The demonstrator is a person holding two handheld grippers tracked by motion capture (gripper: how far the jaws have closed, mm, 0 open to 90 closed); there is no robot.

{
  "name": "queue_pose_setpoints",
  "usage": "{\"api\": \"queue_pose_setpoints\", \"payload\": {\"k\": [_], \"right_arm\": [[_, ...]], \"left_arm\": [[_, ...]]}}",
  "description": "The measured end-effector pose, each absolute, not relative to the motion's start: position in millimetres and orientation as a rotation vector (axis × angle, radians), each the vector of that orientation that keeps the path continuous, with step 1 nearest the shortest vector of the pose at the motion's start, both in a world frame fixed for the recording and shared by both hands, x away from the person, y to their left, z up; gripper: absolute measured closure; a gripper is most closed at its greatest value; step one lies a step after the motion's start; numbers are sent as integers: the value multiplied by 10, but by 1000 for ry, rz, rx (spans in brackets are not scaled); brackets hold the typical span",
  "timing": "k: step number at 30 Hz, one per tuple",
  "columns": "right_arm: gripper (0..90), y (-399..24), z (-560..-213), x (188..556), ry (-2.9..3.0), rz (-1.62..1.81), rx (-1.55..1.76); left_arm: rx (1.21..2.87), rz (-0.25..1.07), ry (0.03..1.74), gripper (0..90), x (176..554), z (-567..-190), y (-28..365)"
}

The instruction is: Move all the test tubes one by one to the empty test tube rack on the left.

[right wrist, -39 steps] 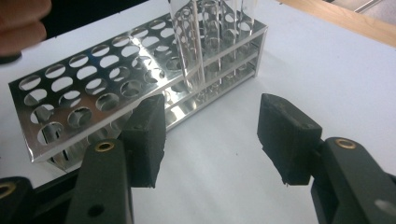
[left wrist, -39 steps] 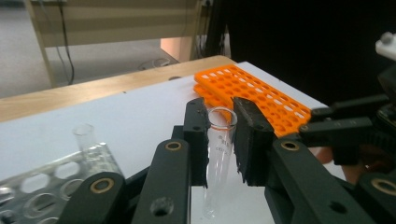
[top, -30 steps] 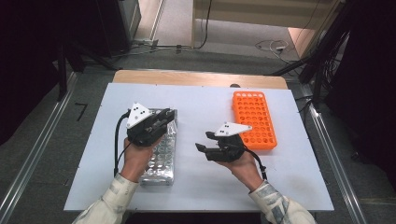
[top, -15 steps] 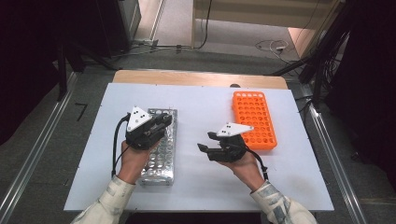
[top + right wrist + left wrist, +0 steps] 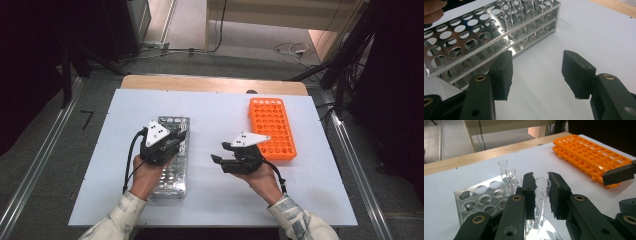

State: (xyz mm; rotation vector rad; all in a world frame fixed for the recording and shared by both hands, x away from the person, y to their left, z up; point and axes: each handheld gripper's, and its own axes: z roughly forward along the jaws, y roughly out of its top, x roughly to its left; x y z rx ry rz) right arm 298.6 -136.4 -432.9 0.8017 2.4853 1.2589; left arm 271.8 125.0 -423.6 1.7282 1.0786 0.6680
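Glass is hard to read here: the test tube (image 5: 541,195) between my left gripper (image 5: 541,192) jaws is clear, open-rimmed, and its lower end is lost behind my jaws and the glare off the metal rack (image 5: 477,198). Faint printed marks run down its wall, too small to read. My left jaws are closed onto it, pads pressing both sides, holding it upright over the rack. More clear tubes (image 5: 509,176) stand in the rack at 11 o'clock from it. From above, my left hand (image 5: 147,175) covers much of the rack (image 5: 172,175), which sits left of centre on the white tabletop (image 5: 215,105). My right gripper (image 5: 536,72) has its jaws apart with nothing between them, hovering over bare tabletop. At 2 o'clock from it lies the orange tube rack (image 5: 272,127), empty holes showing.
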Motion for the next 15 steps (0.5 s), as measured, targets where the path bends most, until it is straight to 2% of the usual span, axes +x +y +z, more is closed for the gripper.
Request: {"api": "queue_pose_setpoints", "payload": {"k": [10,15], "right_arm": [[407,-1365,-4337,2986,2489,1251,797],[408,-1369,-4333,2986,2483,1255,803]], "left_arm": [[1761,674,1091,746,2708,-4291,1213],[1751,661,1094,714,2702,-4284,1216]]}}
